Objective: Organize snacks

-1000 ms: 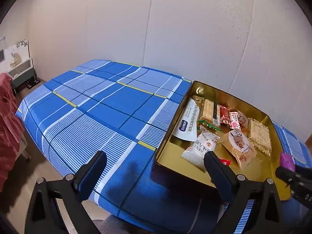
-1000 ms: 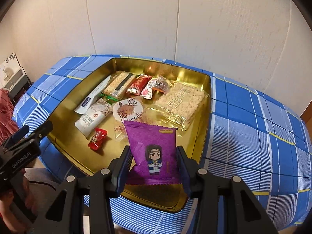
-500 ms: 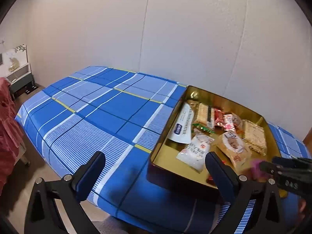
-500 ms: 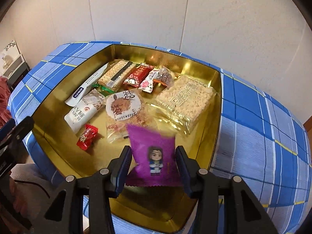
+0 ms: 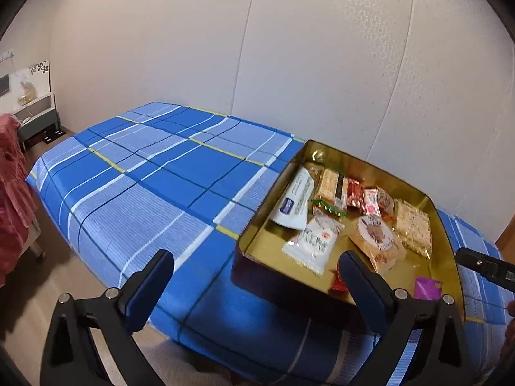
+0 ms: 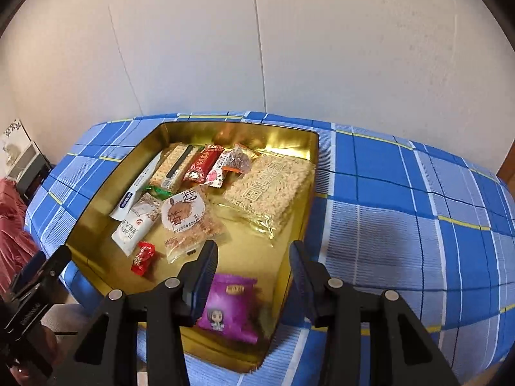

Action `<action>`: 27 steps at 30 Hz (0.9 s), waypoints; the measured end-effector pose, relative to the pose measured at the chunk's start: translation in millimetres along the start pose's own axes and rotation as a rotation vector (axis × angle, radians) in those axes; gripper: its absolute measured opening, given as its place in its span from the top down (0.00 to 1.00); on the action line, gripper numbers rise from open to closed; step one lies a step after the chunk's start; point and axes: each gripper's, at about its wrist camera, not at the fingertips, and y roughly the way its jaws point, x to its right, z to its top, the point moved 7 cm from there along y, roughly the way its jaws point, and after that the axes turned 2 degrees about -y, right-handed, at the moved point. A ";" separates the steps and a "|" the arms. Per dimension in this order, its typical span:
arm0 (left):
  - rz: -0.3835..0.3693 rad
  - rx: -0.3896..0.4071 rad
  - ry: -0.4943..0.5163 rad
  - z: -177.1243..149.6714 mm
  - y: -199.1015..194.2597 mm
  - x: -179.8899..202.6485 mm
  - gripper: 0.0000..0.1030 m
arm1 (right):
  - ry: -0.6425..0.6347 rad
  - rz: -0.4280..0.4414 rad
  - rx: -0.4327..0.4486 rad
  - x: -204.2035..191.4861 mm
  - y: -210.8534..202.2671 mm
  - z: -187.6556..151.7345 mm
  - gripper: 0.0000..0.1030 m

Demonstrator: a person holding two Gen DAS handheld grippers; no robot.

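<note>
A gold tray [image 6: 238, 124] stands on the blue plaid table and holds several snacks: a noodle block [image 6: 270, 186], a round-label pastry [image 6: 186, 215], a white packet [image 6: 136, 225] and a small red candy [image 6: 143, 255]. A purple packet [image 6: 230, 305] lies flat on the tray floor at the near corner. My right gripper [image 6: 252, 254] hovers open just above it, and nothing is between its fingers. In the left wrist view the same purple packet [image 5: 426, 288] rests in the tray [image 5: 363, 160], under the right gripper [image 5: 482, 265]. My left gripper [image 5: 254, 263] stands wide open and empty at the tray's near left corner.
The blue plaid cloth [image 5: 154, 173] covers the table left of the tray and also lies to the tray's right [image 6: 402, 212]. A pale wall runs close behind. Red fabric [image 5: 13, 193] and a small shelf [image 5: 35, 112] stand off the table's left end.
The purple packet has left the right gripper's fingers and now lies on the tray floor. The right gripper has lifted and drawn back a little. The left gripper has hardly moved.
</note>
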 end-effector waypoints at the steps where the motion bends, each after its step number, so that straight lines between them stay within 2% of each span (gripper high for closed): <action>1: 0.000 0.001 0.009 -2.6 -2.6 1.5 0.00 | -0.003 0.000 0.007 -1.2 -3.2 -2.0 0.54; 4: 0.059 -0.023 0.059 -17.7 -12.7 7.4 0.00 | -0.016 -0.026 0.051 -4.2 -18.4 -10.7 0.49; 8: 0.145 -0.115 0.160 -43.6 -19.4 17.7 0.00 | -0.001 -0.054 0.101 -3.7 -39.5 -32.1 0.32; 10: 0.136 -0.109 0.178 -52.8 -28.8 20.7 0.00 | 0.015 -0.074 0.111 -1.5 -45.5 -45.0 0.29; 13: 0.116 -0.093 0.173 -62.1 -44.4 22.0 0.00 | 0.054 -0.089 0.121 0.7 -52.7 -67.0 0.29; 17: 0.134 -0.123 0.155 -70.1 -51.3 16.5 0.00 | 0.093 -0.131 0.136 3.1 -58.5 -96.2 0.29; 20: 0.147 -0.143 0.132 -72.1 -52.9 11.2 0.00 | 0.076 -0.166 0.142 -2.8 -59.2 -117.1 0.29; 24: 0.155 -0.124 0.131 -72.1 -60.5 8.6 0.00 | 0.060 -0.167 0.138 -13.6 -59.5 -131.4 0.29; 27: 0.158 -0.112 0.149 -71.6 -63.5 9.9 0.00 | 0.036 -0.156 0.143 -22.9 -58.7 -130.0 0.29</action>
